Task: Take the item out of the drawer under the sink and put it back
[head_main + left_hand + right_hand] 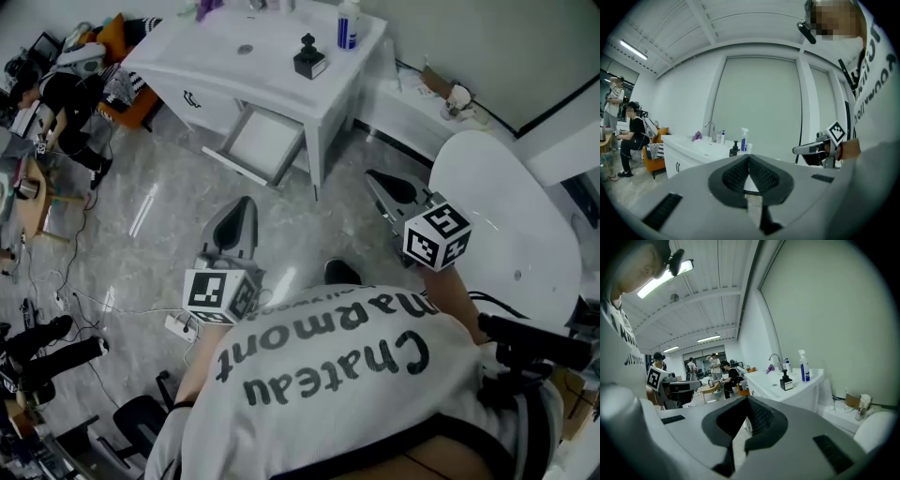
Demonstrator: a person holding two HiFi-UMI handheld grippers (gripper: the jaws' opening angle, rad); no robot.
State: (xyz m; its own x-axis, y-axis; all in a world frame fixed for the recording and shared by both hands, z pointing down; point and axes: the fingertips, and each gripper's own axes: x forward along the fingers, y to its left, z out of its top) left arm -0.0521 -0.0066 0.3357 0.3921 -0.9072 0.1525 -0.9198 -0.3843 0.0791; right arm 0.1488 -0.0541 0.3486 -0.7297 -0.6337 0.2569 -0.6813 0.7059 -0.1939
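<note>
On my left gripper the fingers are closed tip to tip, nothing between them. My right gripper is likewise closed and empty. Both hang over the grey floor, well short of the sink cabinet. Beyond them the drawer under the sink stands pulled out, white inside. A black pump bottle stands on the cabinet top near its front edge, with a blue spray bottle behind it.
</note>
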